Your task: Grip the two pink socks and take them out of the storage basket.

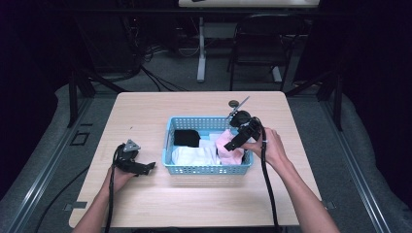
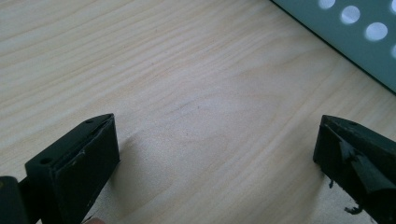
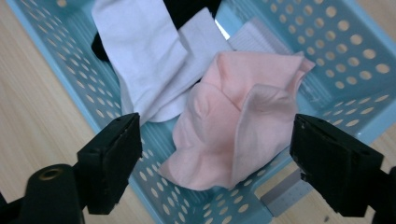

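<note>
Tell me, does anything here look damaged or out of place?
Nothing serious. The pink cloth lies crumpled in the blue basket beside the white cloth, and the left gripper has a chipped, frayed pad.

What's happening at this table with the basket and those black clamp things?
A person sits at a wooden table with a two-fingered gripper in each hand. The right gripper hovers open over a pink cloth in a blue perforated basket, which also holds white cloth and black cloth. Nothing is gripped yet. The left gripper rests open on the table beside the basket.
</note>
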`<state>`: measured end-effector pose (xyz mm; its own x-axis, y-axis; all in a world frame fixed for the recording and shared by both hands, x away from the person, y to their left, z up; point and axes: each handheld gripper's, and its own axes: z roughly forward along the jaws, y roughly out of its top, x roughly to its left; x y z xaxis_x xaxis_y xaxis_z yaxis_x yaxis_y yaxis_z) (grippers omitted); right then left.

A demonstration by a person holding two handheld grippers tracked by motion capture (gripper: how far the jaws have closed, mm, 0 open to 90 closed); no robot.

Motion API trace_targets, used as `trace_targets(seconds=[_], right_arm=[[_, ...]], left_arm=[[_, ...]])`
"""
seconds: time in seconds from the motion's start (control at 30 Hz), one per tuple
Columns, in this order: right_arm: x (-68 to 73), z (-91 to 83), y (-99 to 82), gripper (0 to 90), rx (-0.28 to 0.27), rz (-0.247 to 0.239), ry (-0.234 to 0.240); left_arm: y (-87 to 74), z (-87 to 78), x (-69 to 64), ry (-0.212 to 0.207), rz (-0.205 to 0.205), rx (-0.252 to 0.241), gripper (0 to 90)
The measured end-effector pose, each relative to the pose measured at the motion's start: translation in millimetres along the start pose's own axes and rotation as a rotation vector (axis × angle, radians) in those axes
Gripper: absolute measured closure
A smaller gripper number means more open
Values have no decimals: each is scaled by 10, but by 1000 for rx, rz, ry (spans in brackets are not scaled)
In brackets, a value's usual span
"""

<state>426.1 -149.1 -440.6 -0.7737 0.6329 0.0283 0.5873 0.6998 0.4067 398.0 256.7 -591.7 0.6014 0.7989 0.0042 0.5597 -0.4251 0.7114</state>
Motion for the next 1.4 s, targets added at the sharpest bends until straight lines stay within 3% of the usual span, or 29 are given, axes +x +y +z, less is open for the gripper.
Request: trace_targets(seconds=[0.23,0.4,0.6,0.77,0.9,1.07,1.23,1.4], right_arm=[[-52,285,-8,281,96,19,-33],[-54,430,-8,384,155,21,-85],[-88,534,-9,574,196,39,-122],[-111,564,-27,775,199,65,-113],[-115,538,-35,868,202,67,-100],[-113,523,-59,877,179,93,-84],[-138,446,-47,876,195,81,-56],[-136,323,-8,876,145,99,-44]], left_arm=[[1,0,1,-1,1,0,1],[1,1,1,-2,1,0,1],[1,1,1,-2,1,0,1],[1,1,2,-3,1,-1,1],[1,2,2,-3,1,-1,1],[1,2,2,-3,2,-1,1],[1,2,1,-3,1,-1,1],[1,1,2,-3,1,0,1]])
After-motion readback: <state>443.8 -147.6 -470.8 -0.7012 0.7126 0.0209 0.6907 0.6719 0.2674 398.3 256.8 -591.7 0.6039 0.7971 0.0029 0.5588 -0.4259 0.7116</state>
